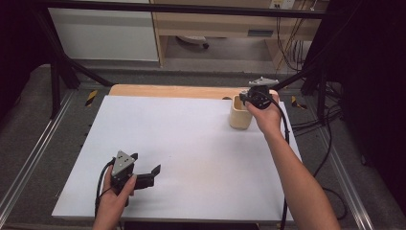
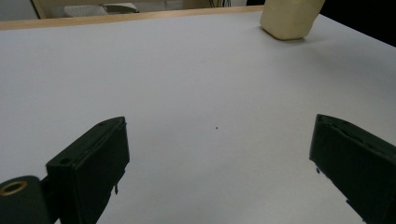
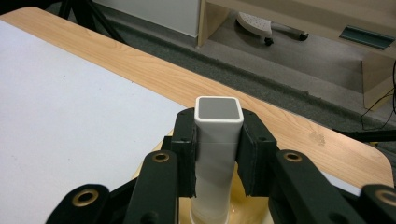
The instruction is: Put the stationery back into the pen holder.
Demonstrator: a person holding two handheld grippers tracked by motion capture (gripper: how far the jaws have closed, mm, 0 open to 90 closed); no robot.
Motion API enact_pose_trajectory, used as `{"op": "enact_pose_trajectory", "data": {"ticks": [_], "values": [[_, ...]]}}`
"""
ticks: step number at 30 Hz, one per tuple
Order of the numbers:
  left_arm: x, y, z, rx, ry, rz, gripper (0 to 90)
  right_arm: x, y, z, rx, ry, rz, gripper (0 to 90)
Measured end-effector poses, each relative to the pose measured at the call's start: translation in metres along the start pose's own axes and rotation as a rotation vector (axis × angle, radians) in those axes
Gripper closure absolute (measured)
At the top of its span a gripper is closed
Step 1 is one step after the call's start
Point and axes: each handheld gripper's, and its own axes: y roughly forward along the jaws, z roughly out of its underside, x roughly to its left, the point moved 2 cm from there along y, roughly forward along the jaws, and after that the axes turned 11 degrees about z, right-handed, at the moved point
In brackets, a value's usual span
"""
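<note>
So the right tool is clamped on a white square tube, upright, its lower end right over the beige holder at the far right of the surface. Straight down looks like the move. Left tool sits open, well apart.

The left tool sits at the lower left of the high view, gripped from below by the left hand, its forearm coming in from the bottom edge. Its jaws stand wide apart — nothing between them. The right tool is at the upper right, held by the right hand on an outstretched forearm that runs from the bottom right — its jaws clamped tight on something.
</note>
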Motion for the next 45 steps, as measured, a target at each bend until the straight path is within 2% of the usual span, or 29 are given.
{"op": "enact_pose_trajectory", "data": {"ticks": [4,5,8,11,15,20,23,26,28,29,31,34,39,41,45], "values": [[0.000,0.000,0.000,0.000,0.001,0.000,5.1,0.003,0.003,0.002,0.016,-0.014,0.001,70.3],[0.000,0.000,0.000,0.001,0.000,0.001,5.1,0.003,0.003,0.002,0.019,-0.011,0.001,67.8],[0.000,0.000,0.000,0.000,0.002,0.000,5.0,0.003,0.000,-0.001,-0.002,0.010,0.004,63.2],[0.001,-0.001,0.000,-0.002,0.002,-0.002,5.1,0.003,-0.010,-0.007,-0.041,0.030,-0.008,61.2],[0.001,-0.003,-0.001,-0.008,0.005,-0.006,5.1,0.002,-0.024,-0.011,-0.082,0.069,-0.019,53.5],[0.002,-0.009,-0.004,-0.023,0.022,-0.022,5.0,0.003,-0.037,-0.015,-0.107,0.127,-0.043,33.7],[0.002,-0.009,-0.006,-0.012,0.024,-0.024,5.2,0.004,-0.045,-0.017,-0.107,0.135,-0.057,21.0],[0.000,-0.014,-0.007,0.038,0.078,-0.014,5.1,0.003,-0.055,-0.020,-0.120,0.149,-0.062,11.6],[0.001,-0.020,-0.006,0.048,0.081,-0.013,5.4,0.002,-0.061,-0.021,-0.123,0.157,-0.071,8.1],[0.001,-0.023,-0.005,0.047,0.082,-0.017,5.2,0.002,-0.063,-0.021,-0.123,0.160,-0.075,6.7],[0.004,-0.029,-0.003,0.015,0.056,-0.023,5.1,0.002,-0.068,-0.020,-0.135,0.156,-0.078,5.6],[0.009,-0.035,-0.001,-0.030,0.032,-0.041,5.1,0.001,-0.076,-0.019,-0.160,0.143,-0.096,7.7],[0.014,-0.041,0.003,-0.051,0.048,-0.041,5.2,-0.001,-0.089,-0.019,-0.198,0.124,-0.095,7.9],[0.017,-0.043,0.004,-0.063,0.031,-0.038,5.0,-0.002,-0.095,-0.020,-0.202,0.108,-0.106,8.5],[0.021,-0.048,0.005,-0.077,0.014,-0.057,5.3,-0.004,-0.103,-0.018,-0.214,0.108,-0.104,8.3]]}}
